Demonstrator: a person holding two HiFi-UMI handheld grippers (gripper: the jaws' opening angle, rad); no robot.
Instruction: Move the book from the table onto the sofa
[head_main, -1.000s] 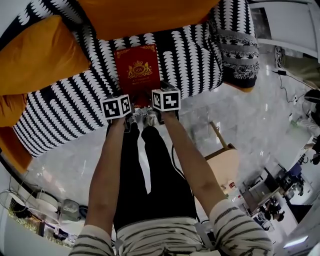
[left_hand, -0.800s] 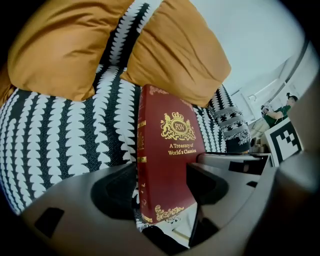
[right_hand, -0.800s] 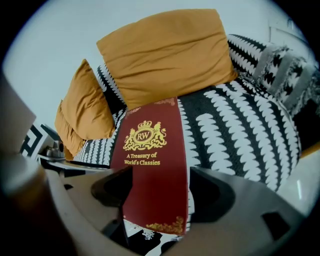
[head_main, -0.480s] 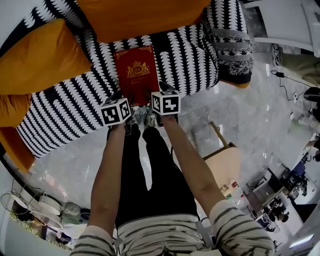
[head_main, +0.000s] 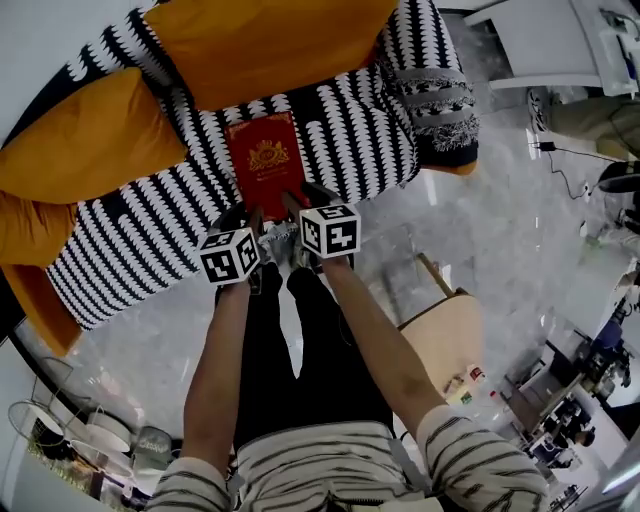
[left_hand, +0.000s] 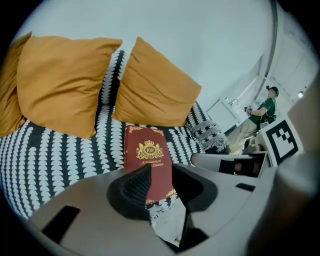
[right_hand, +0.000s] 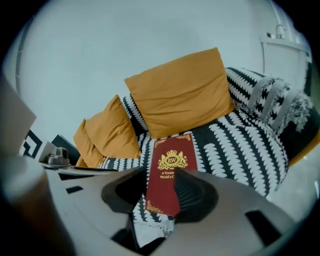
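Black-and-white sofa (head_main: 385, 110) filled the background. The jaws of the left gripper (left_hand: 161, 182) and right gripper (right_hand: 167, 192) were half-narrowed and empty, having just been closing on nothing. Beyond them the red book (head_main: 265, 160) lay flat on the seat. It was judged stiff, fairly light and smooth-covered, best pinched at its near edge. Since a second earlier, both grippers had been raised off that edge.

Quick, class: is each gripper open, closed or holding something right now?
Left gripper: open, holds nothing; jaws have just been closing.
Right gripper: open, holds nothing; jaws have just been closing.
The book lies on the sofa, beyond both.
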